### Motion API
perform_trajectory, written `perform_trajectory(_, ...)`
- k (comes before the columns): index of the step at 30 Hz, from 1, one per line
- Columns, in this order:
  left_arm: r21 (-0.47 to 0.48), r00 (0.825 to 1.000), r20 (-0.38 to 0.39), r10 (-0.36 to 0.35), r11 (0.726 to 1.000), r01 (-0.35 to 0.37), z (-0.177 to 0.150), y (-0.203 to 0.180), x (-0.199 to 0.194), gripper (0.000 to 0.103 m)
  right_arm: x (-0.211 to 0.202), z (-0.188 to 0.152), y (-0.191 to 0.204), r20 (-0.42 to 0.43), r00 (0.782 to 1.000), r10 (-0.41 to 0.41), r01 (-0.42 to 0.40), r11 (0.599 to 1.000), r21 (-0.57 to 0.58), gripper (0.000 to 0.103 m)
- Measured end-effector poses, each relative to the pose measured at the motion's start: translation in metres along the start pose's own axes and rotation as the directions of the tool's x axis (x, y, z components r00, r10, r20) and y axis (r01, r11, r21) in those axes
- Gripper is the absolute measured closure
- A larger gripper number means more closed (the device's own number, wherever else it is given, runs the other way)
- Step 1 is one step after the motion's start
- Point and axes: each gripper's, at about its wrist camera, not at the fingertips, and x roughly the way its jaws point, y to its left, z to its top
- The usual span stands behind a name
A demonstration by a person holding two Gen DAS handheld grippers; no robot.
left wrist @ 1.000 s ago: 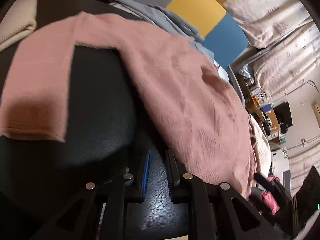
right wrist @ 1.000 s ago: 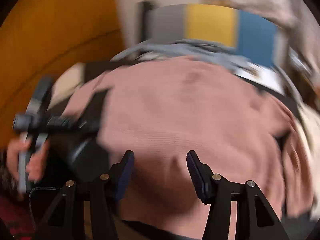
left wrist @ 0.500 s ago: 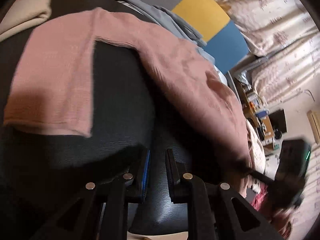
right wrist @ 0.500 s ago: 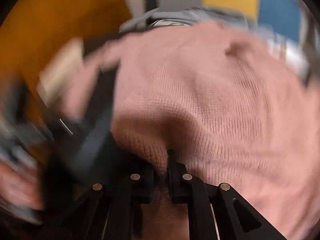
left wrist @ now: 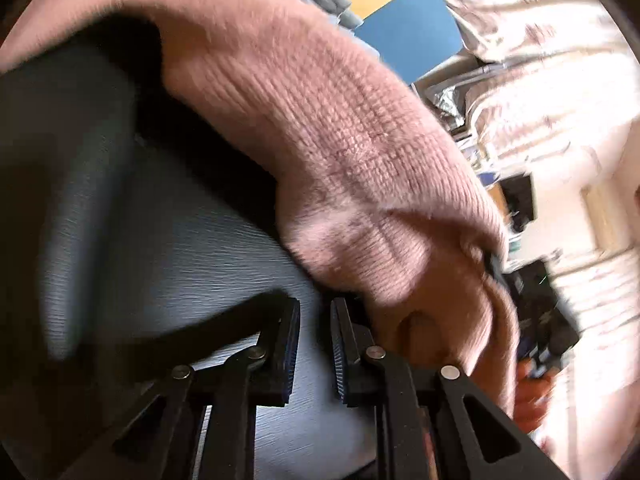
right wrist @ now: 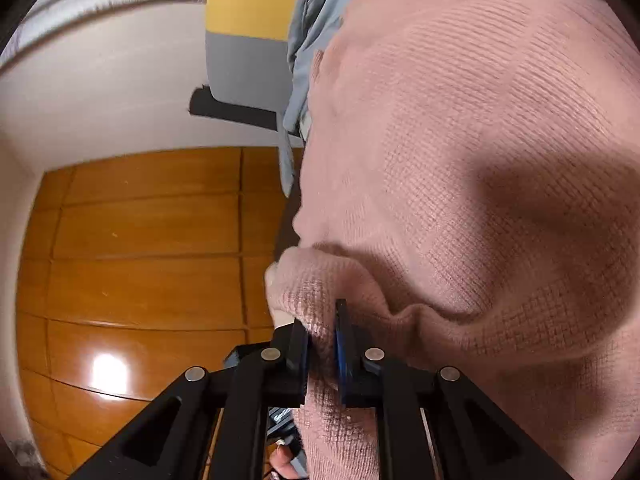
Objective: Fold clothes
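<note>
My right fingers (right wrist: 322,332) clench the sweater (right wrist: 460,140) hem; left fingers (left wrist: 314,332), empty, sit at its five o'clock. Folding barely begun.

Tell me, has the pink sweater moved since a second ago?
Yes. The right fingers closed on the sweater and lifted its edge off the black table.

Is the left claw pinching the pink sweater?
No, the left claw has only the dark seat showing between its fingers, and the pink sweater lies beside it.
</note>
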Motion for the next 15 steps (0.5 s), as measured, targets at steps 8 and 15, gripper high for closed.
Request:
perform_trajectory(8, -0.155, 0.98, -0.068, -0.188, 0.972, 0.176, 0.004, 0.008, 0.032, 0.083, 0.002, -0.012, -0.016, -0.04, 0.993, 0.108, -0.105, 0.991, 0.081, 0.092)
perform_trajectory(15, -0.186, 0.955, -0.015, -0.295, 0.939, 0.288, -0.006, 0.018, 0.019, 0.083, 0.009, -0.019, -0.016, -0.05, 0.991, 0.124, -0.12, 0.989, 0.091, 0.092)
